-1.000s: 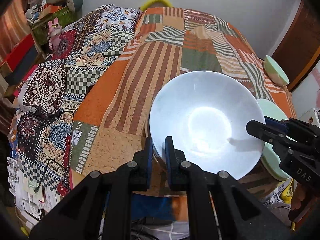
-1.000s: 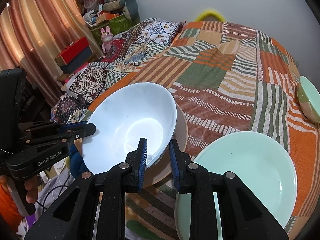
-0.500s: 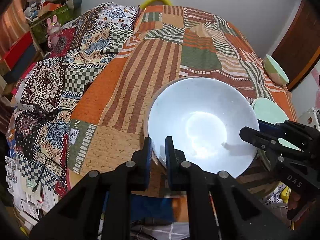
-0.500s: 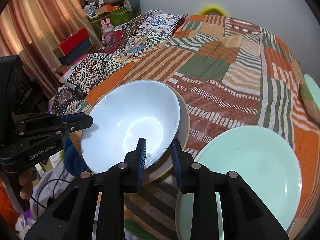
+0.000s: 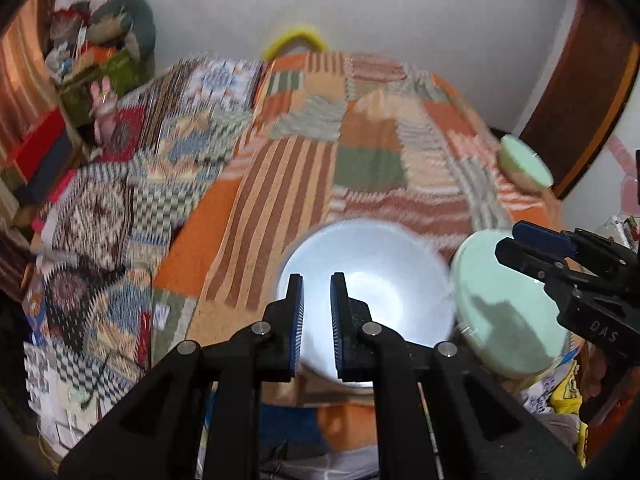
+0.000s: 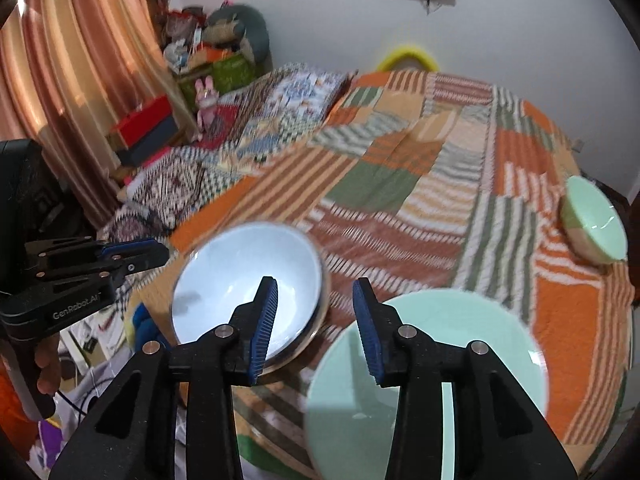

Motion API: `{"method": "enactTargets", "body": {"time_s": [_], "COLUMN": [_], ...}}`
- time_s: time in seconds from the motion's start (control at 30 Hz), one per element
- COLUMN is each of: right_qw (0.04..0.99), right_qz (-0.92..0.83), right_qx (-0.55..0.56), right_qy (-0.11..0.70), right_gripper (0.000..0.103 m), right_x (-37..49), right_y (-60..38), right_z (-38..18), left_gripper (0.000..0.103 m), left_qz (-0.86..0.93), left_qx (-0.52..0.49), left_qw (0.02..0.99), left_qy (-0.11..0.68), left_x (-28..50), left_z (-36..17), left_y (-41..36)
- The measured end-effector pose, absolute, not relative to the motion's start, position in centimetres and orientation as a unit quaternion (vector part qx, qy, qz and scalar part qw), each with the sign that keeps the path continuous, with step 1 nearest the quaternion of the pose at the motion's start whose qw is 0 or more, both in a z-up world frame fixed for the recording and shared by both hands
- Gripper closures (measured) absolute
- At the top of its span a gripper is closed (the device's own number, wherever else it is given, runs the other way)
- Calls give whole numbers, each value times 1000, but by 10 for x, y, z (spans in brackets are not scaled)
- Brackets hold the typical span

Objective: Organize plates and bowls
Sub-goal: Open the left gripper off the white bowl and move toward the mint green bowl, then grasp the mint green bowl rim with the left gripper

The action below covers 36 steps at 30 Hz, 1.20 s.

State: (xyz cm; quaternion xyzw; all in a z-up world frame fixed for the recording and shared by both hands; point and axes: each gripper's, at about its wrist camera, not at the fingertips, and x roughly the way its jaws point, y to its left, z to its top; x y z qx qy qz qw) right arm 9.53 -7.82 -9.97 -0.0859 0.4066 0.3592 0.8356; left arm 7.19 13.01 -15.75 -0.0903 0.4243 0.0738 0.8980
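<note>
Two tongs: both hang over the near edge of the bed (image 6: 400, 184).
Left tongs (image 5: 316, 320): clenched, nothing between the pads; side reads "GenRobot.AI".
Right tongs (image 6: 316, 328): jaws have just been opening, nothing between them; side reads "DAS".
White bowl (image 6: 248, 280): sitting in a tan dish at the bed's near edge.
Green plate (image 6: 440, 360): just beside the bowl, to its right.
Green bowl (image 6: 594, 220): tilted, far right, well apart.
</note>
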Motion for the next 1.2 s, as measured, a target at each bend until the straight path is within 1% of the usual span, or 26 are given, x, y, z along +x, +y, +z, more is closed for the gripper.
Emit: {"method": "enactTargets", "body": {"time_s": [0.13,0.2,0.27,0.4,0.47,0.53,0.63,0.83,0.97,1.2], "right_qw": [859,872,888,912,918,926,934,943,943,928], "right_qz": [344,333,316,272,256,233,207,164,145,130], "right_qx": [-65,-52,-42,-30,-22,-14,-6,10,27,54], "right_qy": [373,354,332,306,301,296,290,290,300,346], "right_gripper": [66,60,50,50,50,50,50,50,50,50], "right_x": [101,105,110,122,128,138,142,166,186,234], "right_y": [-108,-127,-147,-188,-206,-228,-253,-295,-315,-331], "right_z": [-71,-55,-42,-24,-18,-13,-8,-8,-17,-57], "left_gripper": [89,89,89,87,81,73,66,55,54,54], "left_qz": [52,35,20,-14,-32,-38,-58,-94,-102,-110], "left_qx": [-70,-60,-48,-37,-33,-24,-18,-23,-12,1], "left_qw": [917,926,934,940,942,945,946,936,927,905], "left_qy": [388,370,354,338,333,325,320,339,362,410], "left_x": [81,91,102,127,142,153,176,229,272,337], "left_z": [-121,-103,-88,-66,-59,-53,-48,-54,-71,-127], "left_y": [104,87,68,34,15,-2,-27,-63,-87,-116]}}
